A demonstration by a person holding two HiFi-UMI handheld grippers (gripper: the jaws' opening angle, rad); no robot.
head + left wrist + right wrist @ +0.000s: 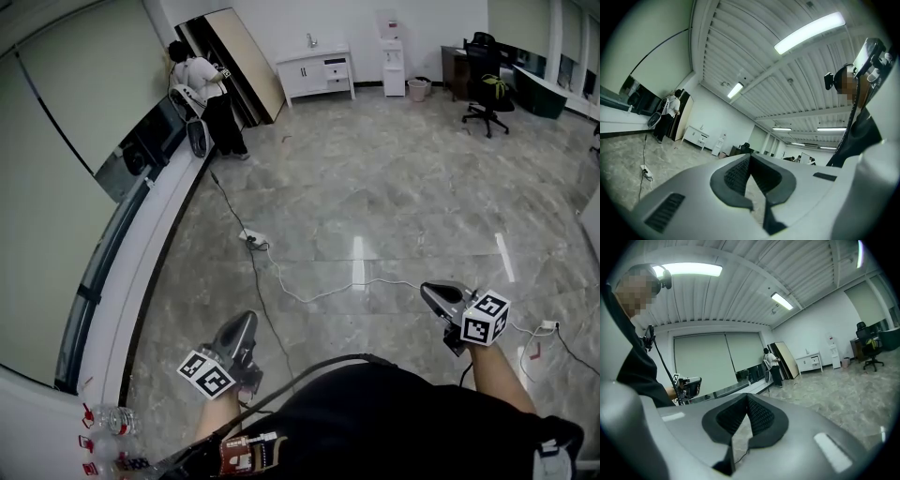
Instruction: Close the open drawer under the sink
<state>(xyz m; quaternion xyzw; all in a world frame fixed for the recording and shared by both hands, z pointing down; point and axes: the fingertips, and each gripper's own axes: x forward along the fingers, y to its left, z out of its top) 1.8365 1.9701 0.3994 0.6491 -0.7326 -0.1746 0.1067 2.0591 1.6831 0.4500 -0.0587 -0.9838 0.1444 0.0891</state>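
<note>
Grey stone floor [403, 187] ahead; a white cable [323, 293] and power strip [251, 240] lie across it; a person [208, 94] stands at the left counter; office chair [487, 94] far right. The sink cabinet [314, 73] with its drawer [337, 69] stands against the far wall, well apart from both tools; too small to tell if it is open. Left gripper [246, 319] and right gripper [428, 291] are held low, each with jaw tips together on nothing.

The head view looks steeply down on the floor [375, 206], with the left gripper [246, 322] and right gripper [431, 292] low in its frame. Each gripper view sits close behind its own fingers and tilts up toward the ceiling [740, 56]. Far beyond the left fingers [735, 174] and the right fingers [761, 414] stand the same cabinet [696, 135] and person [670, 108], which the head view also shows.
</note>
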